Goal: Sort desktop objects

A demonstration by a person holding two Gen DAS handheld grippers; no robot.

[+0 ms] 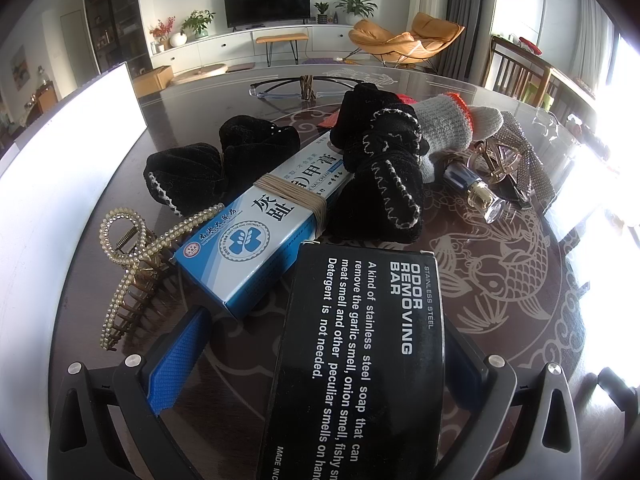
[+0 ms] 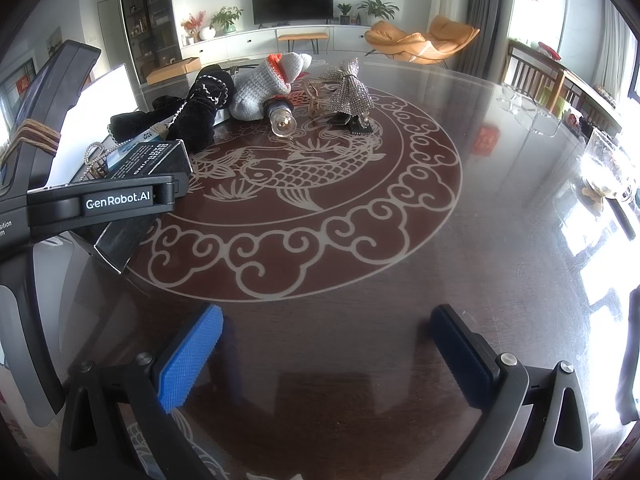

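The black odor removing bar box (image 1: 360,360) sits between the left claw (image 1: 320,364) fingers, leaning against the right pad with a gap at the left pad; whether it is grasped I cannot tell. At its 11 o'clock lies the blue nail cream box (image 1: 264,232), by a pearl hair clip (image 1: 128,264). The right claw (image 2: 324,360) hovers released above the tabletop (image 2: 360,320).

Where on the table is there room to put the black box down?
Bare table lies ahead of the open right gripper, right of the fish pattern. It is crowded on the left: the black box, blue carton, pearl hair claw and black gloves are bunched together.
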